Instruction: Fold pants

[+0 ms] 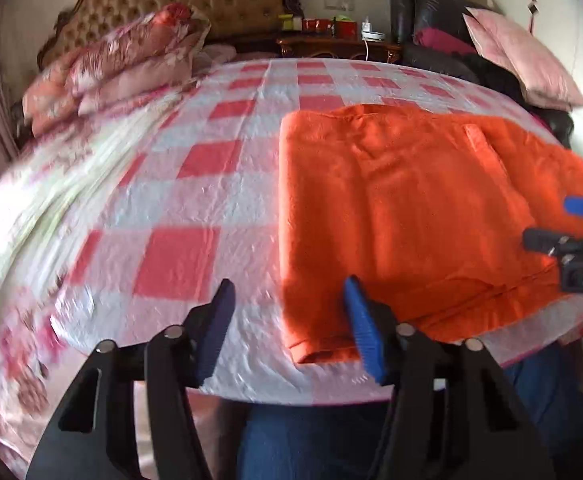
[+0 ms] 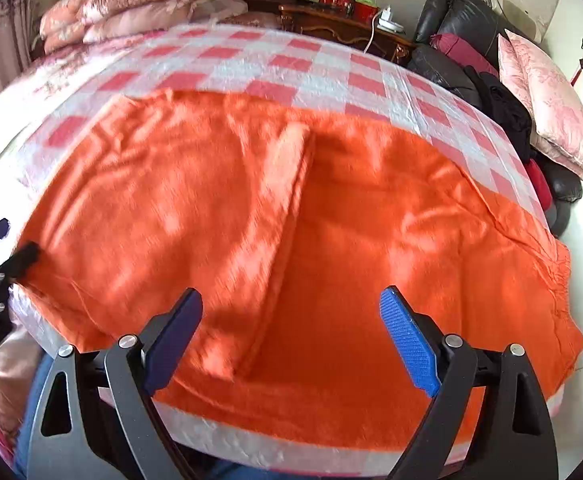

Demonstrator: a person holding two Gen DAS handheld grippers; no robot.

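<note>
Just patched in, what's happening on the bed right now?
A person with a gripper in each hand is folding orange pants spread on the checked bedspread. The left gripper hangs open at the near edge by a pant cuff, nothing between its pads. The right gripper hovers open over the middle of the pants, gripping nothing. One layer already lies folded across.

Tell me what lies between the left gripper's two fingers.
In the left wrist view, the left gripper stands open over bare checkered bedspread; the orange pants' near corner lies just inside its right finger, ungripped.
</note>
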